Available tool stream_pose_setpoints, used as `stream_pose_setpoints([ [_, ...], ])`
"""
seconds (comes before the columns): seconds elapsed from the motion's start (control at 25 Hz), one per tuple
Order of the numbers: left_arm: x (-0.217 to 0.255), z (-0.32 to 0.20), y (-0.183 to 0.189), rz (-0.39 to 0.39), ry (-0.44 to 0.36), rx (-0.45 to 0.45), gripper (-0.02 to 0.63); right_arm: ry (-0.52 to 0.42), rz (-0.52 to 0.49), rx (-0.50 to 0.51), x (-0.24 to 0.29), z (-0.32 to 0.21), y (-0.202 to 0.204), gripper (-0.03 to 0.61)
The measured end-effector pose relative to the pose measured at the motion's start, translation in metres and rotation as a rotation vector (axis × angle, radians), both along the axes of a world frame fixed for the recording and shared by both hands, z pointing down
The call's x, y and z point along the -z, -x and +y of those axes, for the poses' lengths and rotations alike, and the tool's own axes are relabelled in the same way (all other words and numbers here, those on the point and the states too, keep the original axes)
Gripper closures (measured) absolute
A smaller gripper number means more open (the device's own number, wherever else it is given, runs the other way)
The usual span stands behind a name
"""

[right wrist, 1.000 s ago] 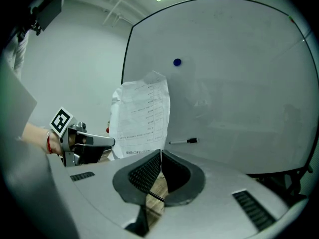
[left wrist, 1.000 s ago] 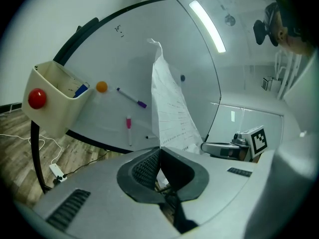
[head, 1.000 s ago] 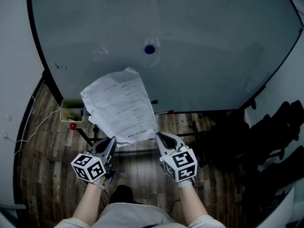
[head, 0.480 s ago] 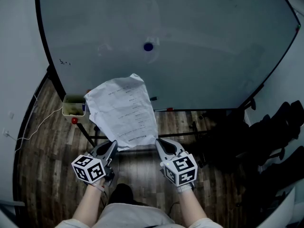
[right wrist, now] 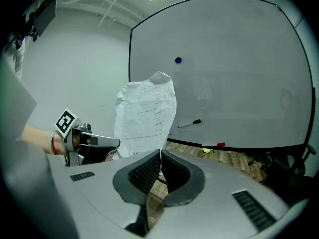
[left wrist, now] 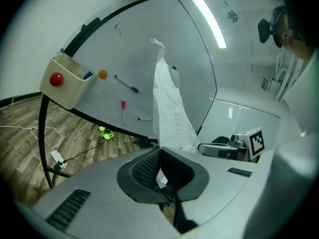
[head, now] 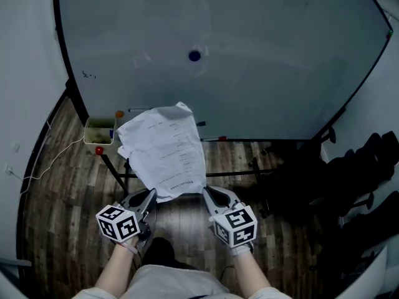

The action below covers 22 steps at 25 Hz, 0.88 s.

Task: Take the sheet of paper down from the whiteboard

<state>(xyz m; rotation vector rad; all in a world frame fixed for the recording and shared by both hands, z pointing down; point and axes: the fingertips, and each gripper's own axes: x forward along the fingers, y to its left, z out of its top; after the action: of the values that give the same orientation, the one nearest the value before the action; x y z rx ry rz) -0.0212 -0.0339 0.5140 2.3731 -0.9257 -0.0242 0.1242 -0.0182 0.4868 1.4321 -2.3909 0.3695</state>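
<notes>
Left gripper (head: 151,195): jaws closed, clamping lower left corner of sheet of paper (head: 164,152). Right gripper (head: 206,193): jaws closed, clamping lower right corner. Sheet crumpled, standing up from both grippers, in front of whiteboard (head: 262,73). Blue magnet (head: 195,56) on board above sheet. Tray (head: 100,131) at board's lower left edge.

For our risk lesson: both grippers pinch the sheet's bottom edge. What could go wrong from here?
The left gripper and right gripper each pinch only a bottom corner of the sheet, so pulling apart might tear it or slip it free. Its crumpled top stands unsupported and may flop over.
</notes>
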Motion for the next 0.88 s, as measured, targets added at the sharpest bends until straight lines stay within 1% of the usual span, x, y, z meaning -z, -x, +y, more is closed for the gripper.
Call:
stream_pose_setpoints([
  [0.16, -0.002, 0.01, 0.0, -0.003, 0.012, -0.012, 0.597, 0.012, -0.003, 0.007, -0.003, 0.012, 0.004, 0.555],
  [0.32, -0.006, 0.023, -0.001, -0.005, 0.023, -0.026, 0.597, 0.024, -0.038, 0.0, -0.006, 0.027, 0.005, 0.555],
  [0.56, -0.013, 0.052, -0.009, -0.003, 0.035, -0.047, 0.597, 0.031, -0.037, 0.0, -0.014, 0.057, -0.001, 0.555],
  [0.88, -0.017, 0.068, -0.013, 0.001, 0.059, -0.05, 0.597, 0.048, -0.032, 0.014, -0.02, 0.073, -0.007, 0.555],
])
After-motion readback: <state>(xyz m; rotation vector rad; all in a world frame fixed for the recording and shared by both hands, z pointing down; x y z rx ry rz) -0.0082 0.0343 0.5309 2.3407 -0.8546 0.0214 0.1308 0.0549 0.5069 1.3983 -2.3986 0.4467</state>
